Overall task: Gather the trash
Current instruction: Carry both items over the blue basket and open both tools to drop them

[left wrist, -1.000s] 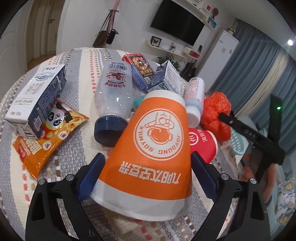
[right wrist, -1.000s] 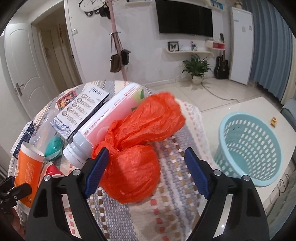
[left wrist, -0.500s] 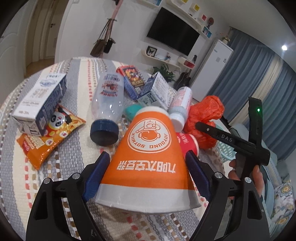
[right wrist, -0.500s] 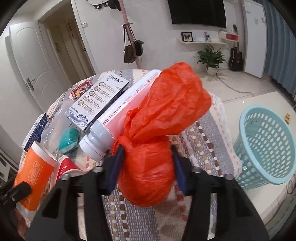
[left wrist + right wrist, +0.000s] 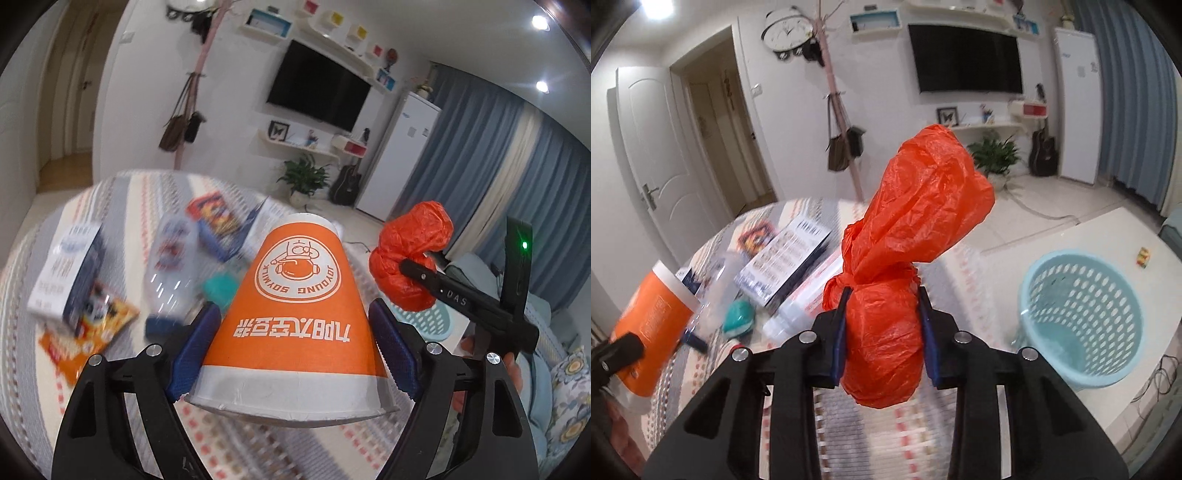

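My left gripper (image 5: pixel 295 343) is shut on an orange paper cup (image 5: pixel 295 314) with a white rim, held upside down above the table. My right gripper (image 5: pixel 882 325) is shut on a knotted orange plastic bag (image 5: pixel 901 258) and holds it in the air above the table. The bag also shows in the left wrist view (image 5: pixel 410 258), and the cup in the right wrist view (image 5: pixel 650 328). A light blue plastic basket (image 5: pixel 1082 321) stands on the floor to the right of the table.
On the round table with a striped cloth (image 5: pixel 871 435) lie a milk carton (image 5: pixel 66 280), a snack bag (image 5: pixel 85 336), a clear bottle (image 5: pixel 170 266), a white bottle (image 5: pixel 801 306), boxes (image 5: pixel 786 258) and a teal object (image 5: pixel 738 317).
Both grippers have lifted: the left raised the orange cup off the table, the right closed fully on the orange bag and raised it.
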Action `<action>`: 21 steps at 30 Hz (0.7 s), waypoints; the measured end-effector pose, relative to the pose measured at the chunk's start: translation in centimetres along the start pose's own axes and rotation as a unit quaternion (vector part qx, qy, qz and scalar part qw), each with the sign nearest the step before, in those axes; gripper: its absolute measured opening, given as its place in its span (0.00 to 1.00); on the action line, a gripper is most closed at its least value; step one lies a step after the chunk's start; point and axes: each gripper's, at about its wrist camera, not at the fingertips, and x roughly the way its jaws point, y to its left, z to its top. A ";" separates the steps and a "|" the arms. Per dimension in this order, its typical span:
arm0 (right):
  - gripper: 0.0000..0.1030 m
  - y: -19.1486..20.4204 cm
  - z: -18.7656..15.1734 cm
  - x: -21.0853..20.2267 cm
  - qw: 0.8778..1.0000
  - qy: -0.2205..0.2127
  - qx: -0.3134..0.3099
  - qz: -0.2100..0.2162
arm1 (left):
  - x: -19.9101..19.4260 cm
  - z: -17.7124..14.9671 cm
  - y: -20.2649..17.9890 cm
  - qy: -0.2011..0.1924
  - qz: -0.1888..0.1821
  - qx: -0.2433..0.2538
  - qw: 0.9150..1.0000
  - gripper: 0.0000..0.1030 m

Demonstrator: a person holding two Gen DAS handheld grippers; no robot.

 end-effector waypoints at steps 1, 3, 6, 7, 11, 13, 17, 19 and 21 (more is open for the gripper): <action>0.29 -0.4 0.2 -0.2 1.000 -0.004 0.000 -0.005 | 0.3 0.5 -0.7 -0.001 -0.002 0.005 1.000 0.77; 0.29 -2.0 0.8 -0.8 1.000 -0.014 0.003 -0.021 | 1.3 2.0 -2.4 -0.001 -0.008 0.016 1.000 0.77; 0.29 -4.7 1.2 -1.2 0.999 -0.024 0.011 -0.047 | 3.1 3.2 -4.8 0.008 -0.012 0.034 0.999 0.77; 0.29 -6.0 1.3 -1.3 0.998 -0.026 0.016 -0.057 | 3.8 3.6 -5.7 0.011 -0.016 0.041 0.999 0.77; 0.29 -10.9 1.3 -1.1 0.994 -0.025 0.042 -0.098 | 8.0 5.4 -9.9 0.050 -0.049 0.066 0.995 0.78; 0.29 -13.8 1.1 -0.5 0.992 -0.009 0.076 -0.098 | 10.7 6.1 -12.3 0.068 -0.069 0.077 0.992 0.78; 0.29 -19.4 0.2 0.7 0.983 0.021 0.116 -0.144 | 15.9 6.3 -15.4 0.097 -0.095 0.089 0.987 0.78; 0.29 -21.5 -0.4 1.5 0.978 0.037 0.131 -0.157 | 19.0 5.9 -16.8 0.118 -0.106 0.088 0.983 0.78; 0.29 -23.5 -1.1 2.4 0.973 0.055 0.142 -0.174 | 22.1 5.3 -17.9 0.138 -0.116 0.085 0.980 0.78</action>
